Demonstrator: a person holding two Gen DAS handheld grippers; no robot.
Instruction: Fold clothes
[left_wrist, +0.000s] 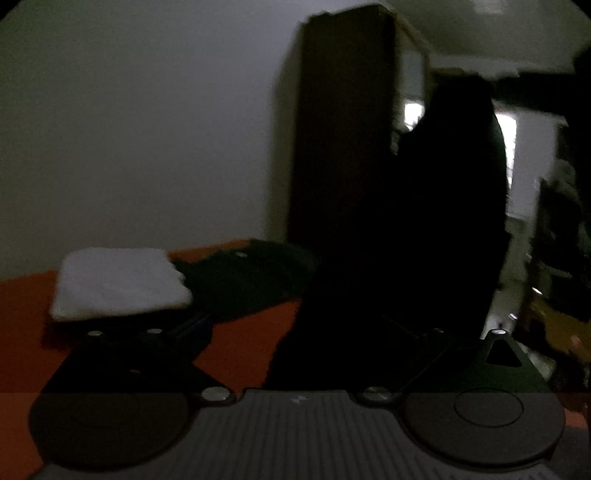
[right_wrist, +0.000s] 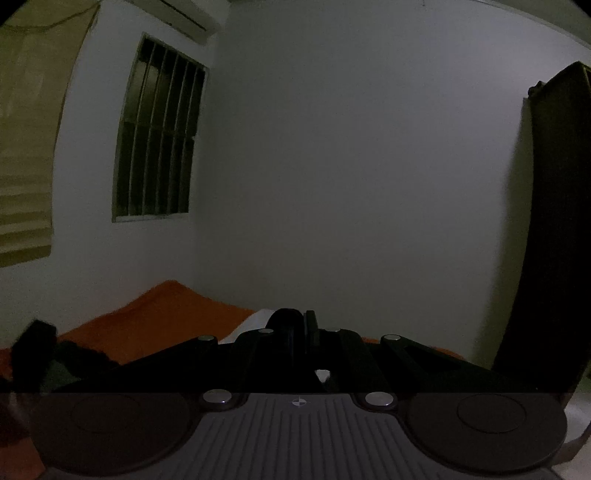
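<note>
A white folded cloth (left_wrist: 122, 282) lies on the orange bed (left_wrist: 240, 347) near its far edge, a dark garment (left_wrist: 251, 280) bunched beside it, seemingly unfolded. Left gripper (left_wrist: 295, 332) spread wide; right gripper (right_wrist: 301, 332) pressed together, a dark cloth (left_wrist: 424, 240) hanging before the left one.

A tall dark wardrobe (left_wrist: 343, 125) stands against the plain white wall (right_wrist: 351, 166), at the far end of the orange-covered bed (right_wrist: 162, 314). On the adjoining wall left of the wardrobe are a barred window (right_wrist: 159, 133), a tan blind (right_wrist: 29, 147) and an air conditioner (right_wrist: 188, 16) above the window.
</note>
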